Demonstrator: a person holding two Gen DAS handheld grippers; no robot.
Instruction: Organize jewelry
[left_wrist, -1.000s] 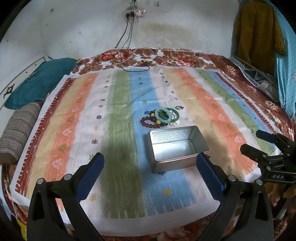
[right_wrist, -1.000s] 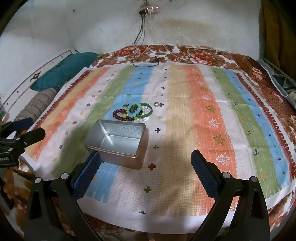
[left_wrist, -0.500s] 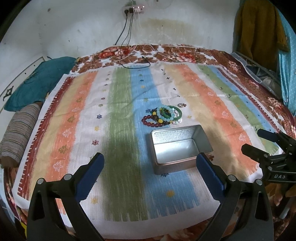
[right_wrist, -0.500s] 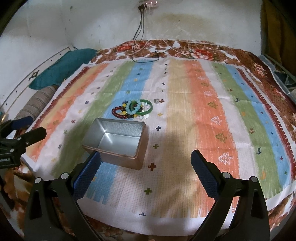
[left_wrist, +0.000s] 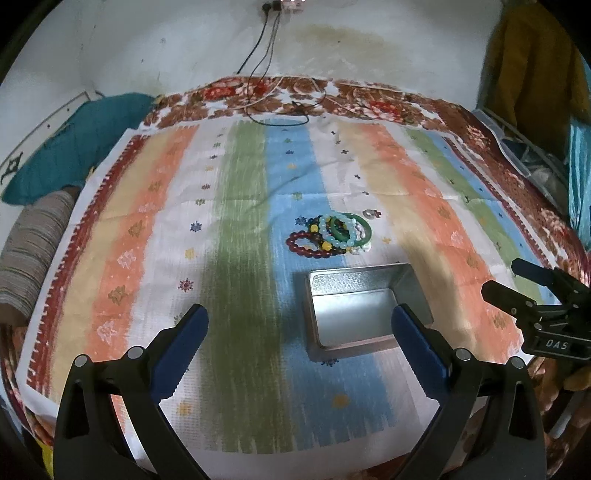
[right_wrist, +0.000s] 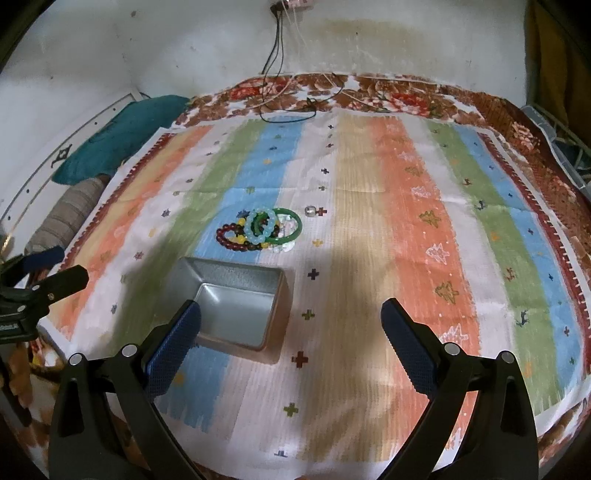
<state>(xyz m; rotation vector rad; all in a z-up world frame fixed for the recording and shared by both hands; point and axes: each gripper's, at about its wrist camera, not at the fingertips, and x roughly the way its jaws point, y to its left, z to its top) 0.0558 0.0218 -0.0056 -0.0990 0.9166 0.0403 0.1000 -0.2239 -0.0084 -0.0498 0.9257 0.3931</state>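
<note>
home bedroom | bed, pillows, hanging clothes

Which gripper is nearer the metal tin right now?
Left, narrowly. The left gripper has the metal tin by its right-hand finger; the right gripper has it by its left-hand finger. Both sets of jaws are open, short of it.

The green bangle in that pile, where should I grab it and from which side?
Probably pinch the green bangle on its right-hand arc from above: it lies flat, and that side is clear of the light blue bead bracelet overlapping its left.
</note>
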